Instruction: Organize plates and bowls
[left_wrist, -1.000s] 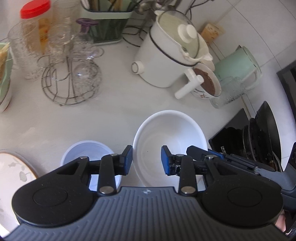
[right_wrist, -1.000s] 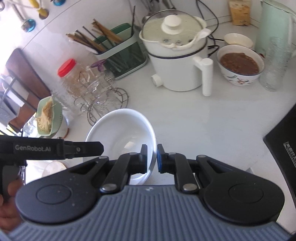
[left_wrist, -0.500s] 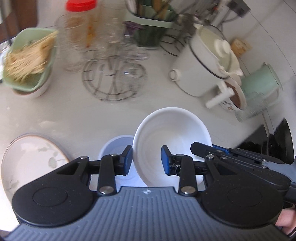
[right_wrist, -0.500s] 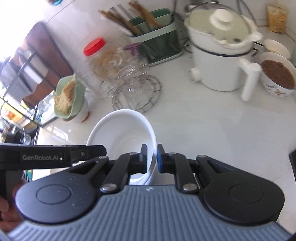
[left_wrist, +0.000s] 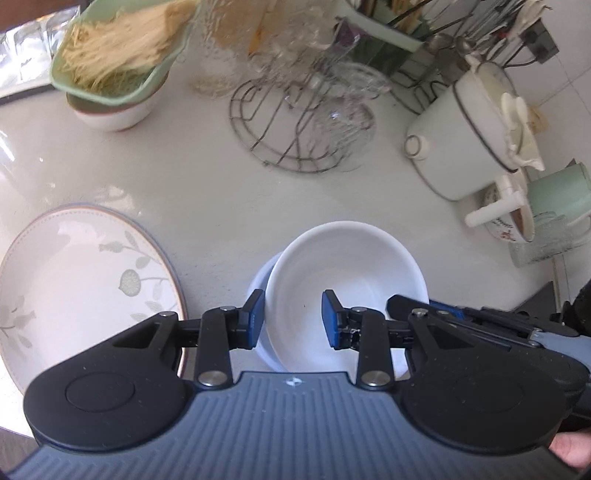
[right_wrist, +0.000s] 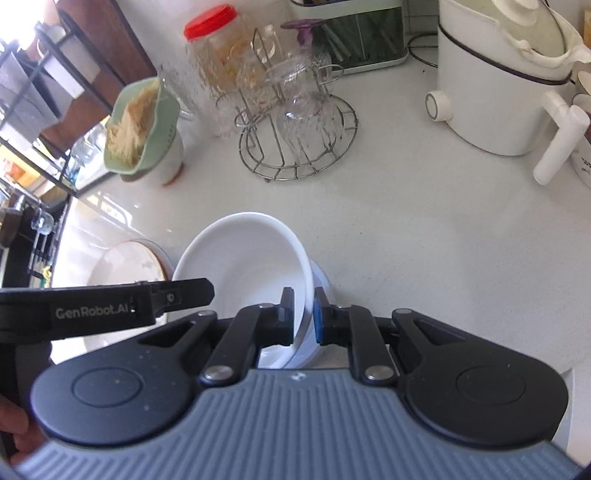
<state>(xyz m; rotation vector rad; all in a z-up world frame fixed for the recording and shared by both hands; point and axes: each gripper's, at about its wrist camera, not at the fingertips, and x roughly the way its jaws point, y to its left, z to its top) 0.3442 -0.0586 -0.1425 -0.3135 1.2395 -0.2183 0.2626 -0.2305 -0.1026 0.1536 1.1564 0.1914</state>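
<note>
My right gripper (right_wrist: 303, 316) is shut on the rim of a white bowl (right_wrist: 243, 254) and holds it tilted over a smaller pale blue bowl (right_wrist: 325, 284). In the left wrist view the white bowl (left_wrist: 347, 269) covers most of the pale blue bowl (left_wrist: 258, 280). My left gripper (left_wrist: 293, 319) is open and empty, its fingers on either side of the white bowl's near left rim without touching it. A floral plate (left_wrist: 81, 273) lies on the counter to the left; it also shows in the right wrist view (right_wrist: 122, 269).
A green strainer of noodles on a bowl (left_wrist: 110, 62) stands at the back left. A wire rack with glasses (left_wrist: 303, 110) stands behind. A white electric pot (left_wrist: 469, 129), a patterned bowl (left_wrist: 513, 221) and a green kettle (left_wrist: 557, 192) are at the right.
My right gripper has carried the white bowl leftwards until it is over the pale blue bowl. My left gripper moved left with it and stayed open; the floral plate came into full view.
</note>
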